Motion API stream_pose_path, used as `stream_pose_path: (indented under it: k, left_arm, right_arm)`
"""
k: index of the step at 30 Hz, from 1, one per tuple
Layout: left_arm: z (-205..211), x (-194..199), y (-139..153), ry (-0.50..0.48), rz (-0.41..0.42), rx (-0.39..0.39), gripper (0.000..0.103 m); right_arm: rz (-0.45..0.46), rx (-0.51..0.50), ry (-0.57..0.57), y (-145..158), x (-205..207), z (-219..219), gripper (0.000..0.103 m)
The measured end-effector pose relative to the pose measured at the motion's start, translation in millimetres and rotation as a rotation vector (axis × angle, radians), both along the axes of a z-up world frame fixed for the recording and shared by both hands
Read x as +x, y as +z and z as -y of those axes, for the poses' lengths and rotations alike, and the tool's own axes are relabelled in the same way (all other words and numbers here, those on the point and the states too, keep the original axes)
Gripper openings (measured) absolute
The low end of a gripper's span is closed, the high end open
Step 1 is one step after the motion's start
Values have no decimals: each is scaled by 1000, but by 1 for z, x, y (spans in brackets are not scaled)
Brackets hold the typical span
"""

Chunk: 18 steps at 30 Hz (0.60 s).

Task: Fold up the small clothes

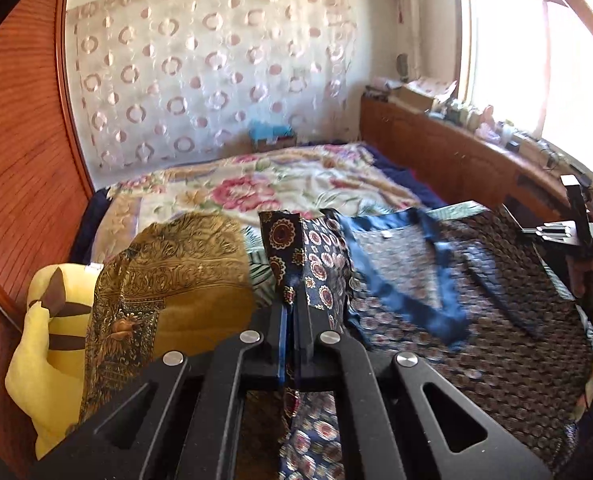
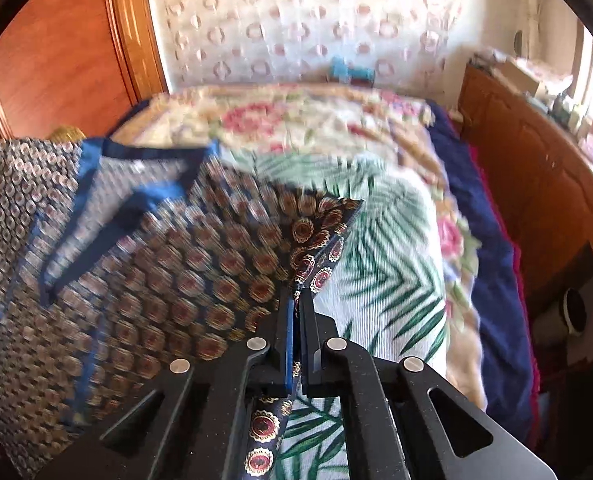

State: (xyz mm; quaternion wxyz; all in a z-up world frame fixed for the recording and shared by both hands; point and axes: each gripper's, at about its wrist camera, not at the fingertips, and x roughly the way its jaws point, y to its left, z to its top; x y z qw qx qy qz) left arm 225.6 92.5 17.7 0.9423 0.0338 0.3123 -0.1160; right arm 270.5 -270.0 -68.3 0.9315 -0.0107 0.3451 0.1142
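1. On the bed, at 3 o'clock from your left gripper [image 1: 294, 312], the patterned V-neck top [image 1: 456, 300] lies spread over the floral bedspread [image 1: 280, 184]; motion blur smears its medallion print in both views.
2. Your left gripper's tongs are pressed together on a raised edge of the top, which stands up between them toward 12 o'clock.
3. Your right gripper [image 2: 296, 312] likewise pinches a corner of the top [image 2: 168, 280], its tongs closed on the cloth; the fabric below the tongs is hidden by the gripper body.
4. In the left wrist view, the right gripper [image 1: 576, 224] shows only partly at 3 o'clock, cut off by the frame edge.
5. A small white tag [image 1: 385, 235] sits inside the blue neckband; you can read no writing on it.
6. The top's long axis runs roughly from 12 to 6 o'clock, neck opening toward 12.
7. At 9 o'clock, a yellow plush toy [image 1: 52, 340] sits half covered by a gold patterned cloth [image 1: 168, 280].
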Motion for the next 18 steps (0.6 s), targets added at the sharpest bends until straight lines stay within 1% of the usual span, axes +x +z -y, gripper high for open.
stream_pose_path:
  k: [3, 6, 10, 13, 15, 18]
  left_arm:
    - [5, -29, 14, -22, 39, -11, 3]
    - [8, -61, 23, -41, 63, -29, 3]
    - [2, -109, 24, -29, 95, -52, 3]
    - [-8, -150, 15, 3, 103, -58, 3]
    - [-16, -173, 5, 37, 95, -61, 3]
    - [-28, -206, -15, 88, 61, -97, 3]
  right_arm:
    - [84, 8, -4, 26, -30, -2, 1]
    - [143, 9, 3, 45, -64, -4, 1]
    - [202, 30, 15, 60, -117, -3, 1]
    - [218, 42, 27, 58, -156, 0, 1]
    - [216, 56, 36, 51, -182, 0, 1]
    - [199, 71, 50, 34, -219, 6, 1]
